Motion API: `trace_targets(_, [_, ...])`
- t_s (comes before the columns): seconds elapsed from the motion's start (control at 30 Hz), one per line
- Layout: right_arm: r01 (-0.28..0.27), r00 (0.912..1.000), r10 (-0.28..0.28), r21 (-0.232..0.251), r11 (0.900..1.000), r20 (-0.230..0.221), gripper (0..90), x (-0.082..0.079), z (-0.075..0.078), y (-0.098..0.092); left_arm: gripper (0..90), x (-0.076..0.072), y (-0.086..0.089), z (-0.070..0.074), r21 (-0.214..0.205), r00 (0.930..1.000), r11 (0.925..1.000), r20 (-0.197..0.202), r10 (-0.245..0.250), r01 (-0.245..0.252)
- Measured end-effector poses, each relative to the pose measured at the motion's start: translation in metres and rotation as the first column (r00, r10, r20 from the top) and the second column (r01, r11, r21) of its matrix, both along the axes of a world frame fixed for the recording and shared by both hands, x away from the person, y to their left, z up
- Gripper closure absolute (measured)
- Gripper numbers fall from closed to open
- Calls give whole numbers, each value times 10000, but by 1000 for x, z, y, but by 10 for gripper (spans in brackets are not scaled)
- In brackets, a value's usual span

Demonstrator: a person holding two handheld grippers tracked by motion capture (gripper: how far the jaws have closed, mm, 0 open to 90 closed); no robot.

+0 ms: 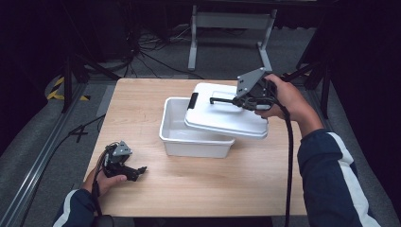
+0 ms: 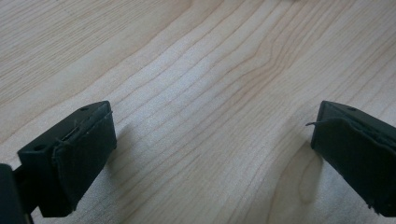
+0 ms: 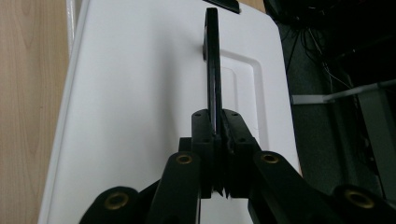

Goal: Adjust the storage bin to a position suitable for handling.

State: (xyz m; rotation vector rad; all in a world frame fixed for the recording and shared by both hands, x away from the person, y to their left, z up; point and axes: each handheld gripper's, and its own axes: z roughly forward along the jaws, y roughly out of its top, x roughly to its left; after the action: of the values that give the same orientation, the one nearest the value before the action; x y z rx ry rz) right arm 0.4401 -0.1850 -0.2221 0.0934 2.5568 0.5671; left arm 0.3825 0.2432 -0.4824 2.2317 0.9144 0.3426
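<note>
Lid (image 1: 226,116) held tilted over the bin (image 1: 176,137), centre of the high view.
Right gripper (image 1: 246,100) has its jaws clenched on the lid's black handle (image 3: 212,70), so the lid hangs askew; left gripper (image 1: 135,172) rests on the tabletop (image 1: 227,189), jaws released, lower left.

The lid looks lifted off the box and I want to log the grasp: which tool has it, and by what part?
The right tool is shut on the white lid's black handle. The left tool is open over the table, holding nothing.
</note>
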Motion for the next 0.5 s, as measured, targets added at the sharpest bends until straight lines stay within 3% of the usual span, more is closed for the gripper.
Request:
trace_targets(0.17, [90,9999,-90,-30,10000,94,850,-7,1,-15,5,0,1,0,26,10000,10000,0,-25,25])
trace_targets(0.5, [473,9988,-479,397,9981,139,850,-16,2,-52,5,0,1,0,54,10000,10000,5,-27,27])
